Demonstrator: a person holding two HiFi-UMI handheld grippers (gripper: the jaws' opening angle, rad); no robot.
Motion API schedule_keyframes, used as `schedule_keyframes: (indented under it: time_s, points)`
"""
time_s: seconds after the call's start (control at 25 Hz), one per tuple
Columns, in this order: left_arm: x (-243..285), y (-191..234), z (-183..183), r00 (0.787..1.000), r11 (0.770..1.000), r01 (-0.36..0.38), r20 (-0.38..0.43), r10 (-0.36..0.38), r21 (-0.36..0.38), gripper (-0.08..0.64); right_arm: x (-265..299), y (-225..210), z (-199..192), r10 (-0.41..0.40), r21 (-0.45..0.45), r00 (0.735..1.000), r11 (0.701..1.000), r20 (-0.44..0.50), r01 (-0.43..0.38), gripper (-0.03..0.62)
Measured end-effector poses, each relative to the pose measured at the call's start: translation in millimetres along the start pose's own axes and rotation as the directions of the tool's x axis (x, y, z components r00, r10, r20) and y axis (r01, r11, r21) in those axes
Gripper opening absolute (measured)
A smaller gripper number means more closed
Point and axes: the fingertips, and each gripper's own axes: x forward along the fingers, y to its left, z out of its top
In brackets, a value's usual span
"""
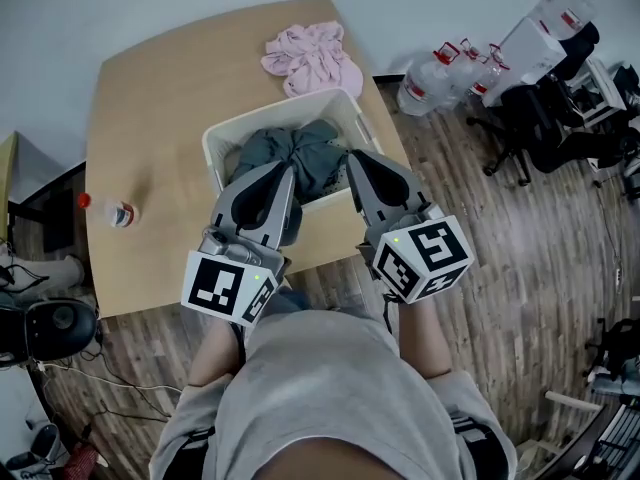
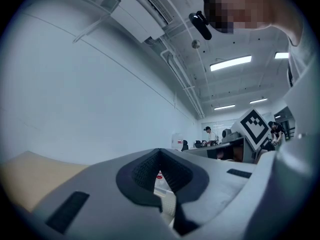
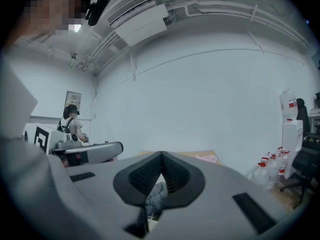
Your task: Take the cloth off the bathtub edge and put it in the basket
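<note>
Left gripper (image 1: 285,183) and right gripper (image 1: 357,163), lower centre, both have jaws together, nothing held. Just beyond, grey cloth (image 1: 300,153) lies in the white basket (image 1: 280,108) on the table (image 1: 150,118). Pink cloth (image 1: 312,58) sits at top centre.

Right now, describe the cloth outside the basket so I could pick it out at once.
Find the wooden table and the white basket on it. Just beyond the basket's far rim, near the table's far edge, a crumpled pink cloth lies on the bare wood. It is the only pink thing there; the grey cloth lies inside the basket.
</note>
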Motion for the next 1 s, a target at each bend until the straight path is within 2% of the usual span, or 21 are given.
schedule_keyframes:
  time_s: [0.36, 1.0]
  points:
    - [-2.8, -42.9, 14.0, 1.0, 0.999, -0.024, 0.017, 0.023, 0.031, 0.014, -44.8, 0.1, 16.7, 0.047, -0.045, 0.998, 0.998, 0.051, -0.045, 0.009]
    - [-27.2, -98.5, 13.1, 0.99, 0.989, -0.136, 0.036, 0.134, 0.054, 0.014, -104.2, 13.1, 12.2, 0.19, -0.11, 0.978, 0.978, 0.089, -0.18, 0.009]
